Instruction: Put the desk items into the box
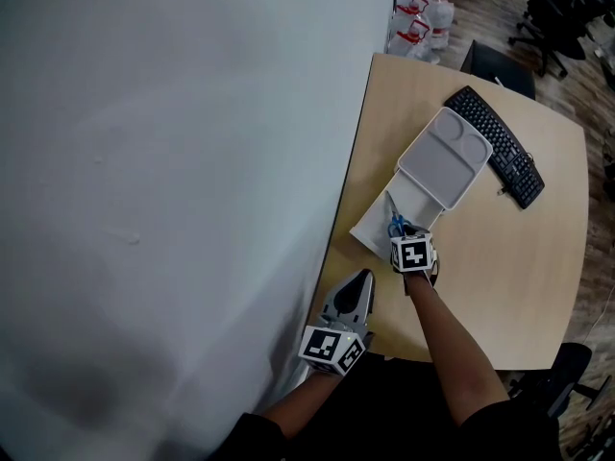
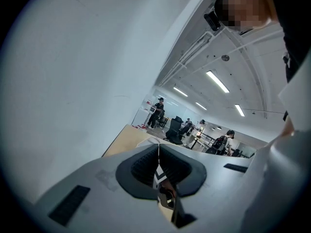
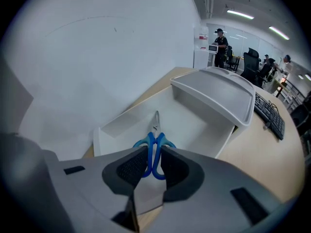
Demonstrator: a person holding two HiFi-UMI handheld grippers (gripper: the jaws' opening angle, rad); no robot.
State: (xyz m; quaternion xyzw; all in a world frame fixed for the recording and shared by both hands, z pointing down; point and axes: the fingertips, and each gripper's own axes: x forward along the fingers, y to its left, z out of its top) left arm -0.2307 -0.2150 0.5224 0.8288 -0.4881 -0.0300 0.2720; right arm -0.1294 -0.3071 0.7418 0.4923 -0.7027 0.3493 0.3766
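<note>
An open white box (image 1: 373, 223) stands on the wooden desk (image 1: 500, 277), its grey lid (image 1: 444, 157) propped over the far end. My right gripper (image 1: 404, 232) hovers over the box's near end, shut on the blue handles of a pair of scissors (image 3: 155, 147) whose blades point down into the box (image 3: 189, 125). The lid (image 3: 218, 93) rises just behind them. My left gripper (image 1: 363, 279) hangs at the desk's near-left corner, jaws closed together with nothing between them (image 2: 159, 152), and it points up toward the wall and ceiling.
A black keyboard (image 1: 495, 147) lies beyond the lid, and shows again as the keyboard (image 3: 272, 115) at the right. A white partition wall (image 1: 173, 181) runs along the desk's left edge. Water bottles (image 1: 420, 17) and office chairs (image 1: 557, 8) stand on the floor beyond. People stand far off.
</note>
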